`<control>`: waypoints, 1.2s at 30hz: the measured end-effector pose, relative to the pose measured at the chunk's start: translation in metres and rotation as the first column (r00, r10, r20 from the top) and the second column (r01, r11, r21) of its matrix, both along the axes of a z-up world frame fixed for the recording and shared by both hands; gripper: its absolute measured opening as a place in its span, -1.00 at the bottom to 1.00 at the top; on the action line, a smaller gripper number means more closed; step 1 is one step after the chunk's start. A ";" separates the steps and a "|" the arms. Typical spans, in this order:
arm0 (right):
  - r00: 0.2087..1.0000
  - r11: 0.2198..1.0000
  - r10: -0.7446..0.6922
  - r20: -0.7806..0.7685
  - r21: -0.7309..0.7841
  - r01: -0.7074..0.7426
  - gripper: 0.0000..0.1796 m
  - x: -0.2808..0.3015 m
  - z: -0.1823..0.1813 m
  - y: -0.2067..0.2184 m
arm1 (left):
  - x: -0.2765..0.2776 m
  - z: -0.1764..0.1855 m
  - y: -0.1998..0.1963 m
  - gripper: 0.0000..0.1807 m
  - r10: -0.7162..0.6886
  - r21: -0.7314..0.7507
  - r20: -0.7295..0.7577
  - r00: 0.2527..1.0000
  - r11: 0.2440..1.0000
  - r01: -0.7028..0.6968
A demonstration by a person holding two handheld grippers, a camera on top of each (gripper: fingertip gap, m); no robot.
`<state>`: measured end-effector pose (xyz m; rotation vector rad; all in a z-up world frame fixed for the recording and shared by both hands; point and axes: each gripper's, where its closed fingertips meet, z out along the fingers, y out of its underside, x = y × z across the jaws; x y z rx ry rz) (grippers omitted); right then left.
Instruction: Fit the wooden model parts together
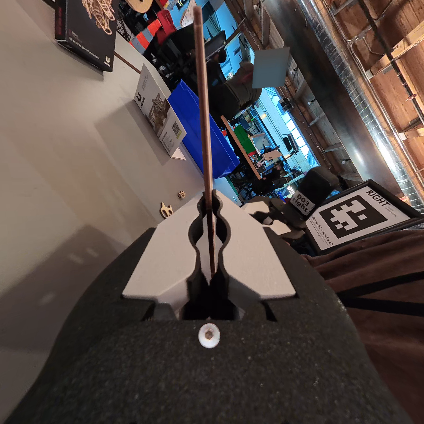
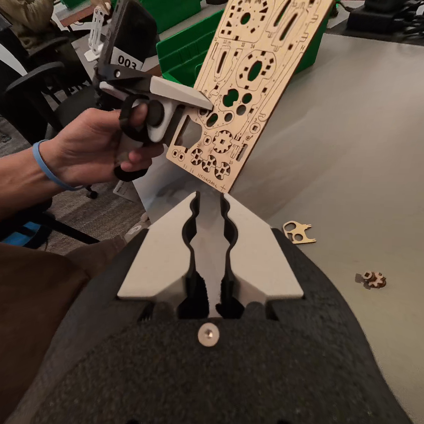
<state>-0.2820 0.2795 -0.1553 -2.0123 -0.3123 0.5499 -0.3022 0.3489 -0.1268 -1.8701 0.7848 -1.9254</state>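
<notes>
1. The left gripper (image 1: 209,195), white-fingered on a black body, has its jaws pressed together on the thin laser-cut plywood parts sheet (image 1: 203,110), which runs edge-on straight out ahead of the jaw tips.
2. From the right wrist view, that sheet (image 2: 259,75) stands tilted above the grey table (image 2: 344,137), gripped at its left edge by the left gripper (image 2: 206,103) in a person's hand (image 2: 91,146).
3. The right gripper (image 2: 210,195) has its jaws apart and empty, tips just below the sheet's lower corner.
4. Right of these jaws, a flat pale wooden piece with two holes (image 2: 297,231) lies on the table; farther right lies a small wooden gear (image 2: 372,278).
5. Beyond the sheet stands a green plastic bin (image 2: 181,52).
</notes>
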 end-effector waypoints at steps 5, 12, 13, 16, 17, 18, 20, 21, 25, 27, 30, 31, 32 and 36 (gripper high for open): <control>0.947 0.995 0.011 -0.322 -0.093 -0.043 -0.81 -0.005 0.006 0.000 | 0.007 0.013 -0.012 -1.00 -0.049 0.000 0.078 0.996 0.999 0.050; 0.858 0.991 -0.032 -0.512 -0.127 -0.039 -0.80 0.016 0.013 0.004 | 0.012 0.011 -0.020 -1.00 -0.059 0.053 0.049 0.997 0.997 0.056; 0.874 0.993 -0.037 -0.485 -0.119 -0.024 -0.75 0.019 0.012 0.005 | 0.012 0.012 -0.019 -0.99 -0.054 0.064 0.050 0.997 0.997 0.050; 0.893 0.991 -0.009 -0.449 -0.122 -0.052 -0.62 0.015 0.006 0.006 | 0.012 0.020 -0.021 -0.99 -0.064 0.047 0.092 0.994 0.997 0.060; 0.865 0.990 0.030 -0.502 -0.105 -0.095 -0.64 0.009 0.012 0.004 | 0.013 0.019 -0.023 -0.99 -0.072 0.042 0.094 0.993 0.997 0.068; 0.832 0.986 0.059 -0.552 -0.096 -0.134 -0.68 0.003 0.018 0.003 | 0.014 0.018 -0.026 -0.99 -0.083 0.037 0.092 0.992 0.996 0.080; 0.810 0.985 0.065 -0.583 -0.092 -0.146 -0.77 0.001 0.020 0.004 | 0.016 0.020 -0.028 -0.99 -0.090 0.029 0.108 0.990 0.996 0.087; 0.808 0.983 0.072 -0.585 -0.093 -0.155 -0.82 0.000 0.018 0.004 | 0.017 0.021 -0.030 -1.00 -0.098 0.025 0.116 0.988 0.995 0.096; 0.753 0.970 0.105 -0.649 -0.098 -0.221 -0.95 -0.005 0.020 -0.001 | 0.021 0.020 -0.036 -0.99 -0.111 -0.010 0.125 0.986 0.993 0.113; 0.742 0.967 0.115 -0.660 -0.098 -0.237 -0.97 -0.003 0.022 -0.002 | 0.021 0.019 -0.036 -0.97 -0.112 -0.027 0.127 0.986 0.993 0.117; 0.762 0.969 0.115 -0.637 -0.097 -0.227 -0.97 0.004 0.020 -0.001 | 0.021 0.014 -0.042 -0.86 -0.162 -0.035 0.098 0.982 0.985 0.166; 0.753 0.969 0.112 -0.649 -0.096 -0.227 -0.97 0.006 0.021 -0.001 | 0.021 0.009 -0.046 -0.85 -0.194 -0.033 0.071 0.979 0.980 0.196; 0.743 0.969 0.111 -0.660 -0.095 -0.229 -0.97 0.007 0.022 -0.001 | 0.020 0.003 -0.053 -0.88 -0.235 -0.026 0.039 0.971 0.971 0.236; 0.707 0.962 0.112 -0.698 -0.101 -0.252 -0.97 0.008 0.021 -0.002 | 0.024 0.000 -0.069 -0.89 -0.306 -0.007 0.017 0.952 0.952 0.306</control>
